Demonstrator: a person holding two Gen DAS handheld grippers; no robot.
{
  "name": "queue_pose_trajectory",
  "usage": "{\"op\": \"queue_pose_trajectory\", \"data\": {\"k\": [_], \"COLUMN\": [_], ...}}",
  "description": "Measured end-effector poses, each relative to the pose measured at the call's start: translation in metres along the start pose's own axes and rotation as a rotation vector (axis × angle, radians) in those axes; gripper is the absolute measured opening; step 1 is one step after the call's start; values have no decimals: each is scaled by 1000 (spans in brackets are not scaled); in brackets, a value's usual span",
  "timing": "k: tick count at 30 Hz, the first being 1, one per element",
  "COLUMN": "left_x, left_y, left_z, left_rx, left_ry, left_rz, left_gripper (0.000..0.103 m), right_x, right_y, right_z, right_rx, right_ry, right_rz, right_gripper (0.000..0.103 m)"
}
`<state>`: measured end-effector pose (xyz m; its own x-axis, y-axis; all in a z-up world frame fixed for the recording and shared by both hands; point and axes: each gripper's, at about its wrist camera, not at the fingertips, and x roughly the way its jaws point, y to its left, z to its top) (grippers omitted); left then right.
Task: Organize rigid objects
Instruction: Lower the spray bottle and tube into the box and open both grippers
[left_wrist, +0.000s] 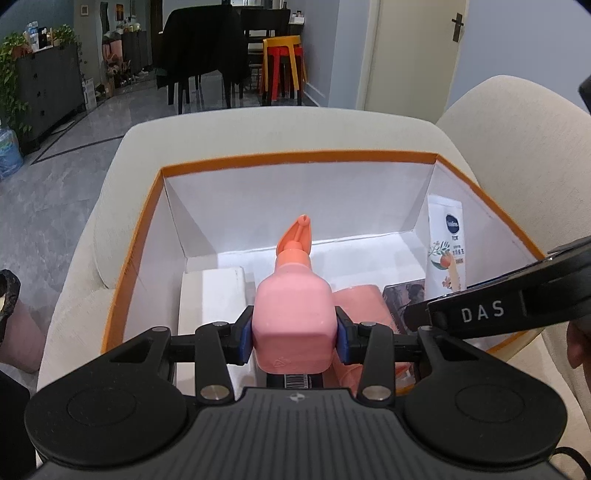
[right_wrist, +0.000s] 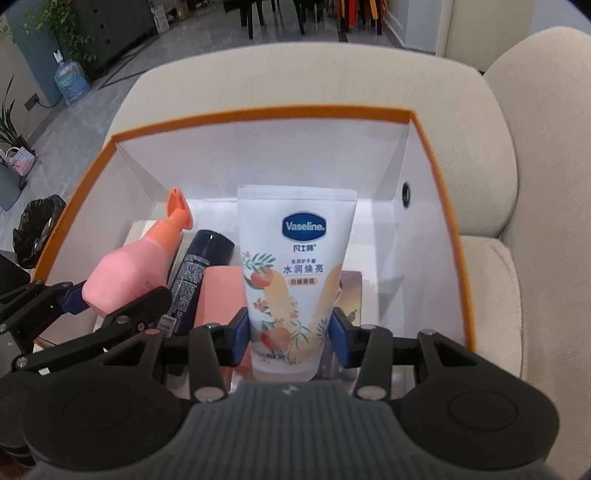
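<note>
From the left wrist camera, the left gripper (left_wrist: 294, 334) has its jaws pinching a pink pump bottle (left_wrist: 293, 319) by its squarish base, the coral pump nozzle (left_wrist: 296, 236) pointing away over the orange-rimmed white box (left_wrist: 295, 158) that rests on a cream armchair (left_wrist: 258, 125). The bottle's bottom face, stamped with a small triangle mark, hides much of the box floor; beside it show a white carton (left_wrist: 218, 291), a coral block (left_wrist: 360, 299) and a dark printed card (left_wrist: 404, 295), partly covered by the right gripper's black arm marked DAS. Against the right wall, only part of the Vaseline tube (left_wrist: 446, 251) shows. From the right wrist camera, the right gripper (right_wrist: 290, 341) has its jaws squeezing that white Vaseline tube (right_wrist: 291, 280) near its cap end, crimped end up, printed with a blue logo, peaches and leaves; it is held inside the box (right_wrist: 258, 114). At left the left gripper (right_wrist: 74, 299) carries the pink bottle (right_wrist: 125, 280), tilted, next to a dark cylindrical bottle (right_wrist: 195, 280) whose lower end is hidden behind the linkage. The picture card (right_wrist: 351, 291) behind the tube is blurred.
</note>
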<state>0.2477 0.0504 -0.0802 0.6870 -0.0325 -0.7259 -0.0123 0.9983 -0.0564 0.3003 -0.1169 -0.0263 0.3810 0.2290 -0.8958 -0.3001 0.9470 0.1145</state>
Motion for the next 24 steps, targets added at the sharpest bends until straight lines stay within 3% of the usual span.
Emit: {"op": "queue_pose_trajectory", "data": {"k": [15, 18, 24], "left_x": [18, 12, 6], "left_y": [4, 1, 3], "left_z": [2, 4, 7], "left_rx": [-39, -24, -27], "left_ry": [54, 16, 0], "left_rz": [15, 29, 36], "left_gripper": [48, 64, 66], "right_x": [28, 29, 26], "right_y": [-2, -7, -12], "right_z": [20, 24, 26], "right_rx": [23, 62, 74], "right_ry": [68, 66, 41], "right_rz": [1, 35, 25], "right_gripper": [47, 59, 63]}}
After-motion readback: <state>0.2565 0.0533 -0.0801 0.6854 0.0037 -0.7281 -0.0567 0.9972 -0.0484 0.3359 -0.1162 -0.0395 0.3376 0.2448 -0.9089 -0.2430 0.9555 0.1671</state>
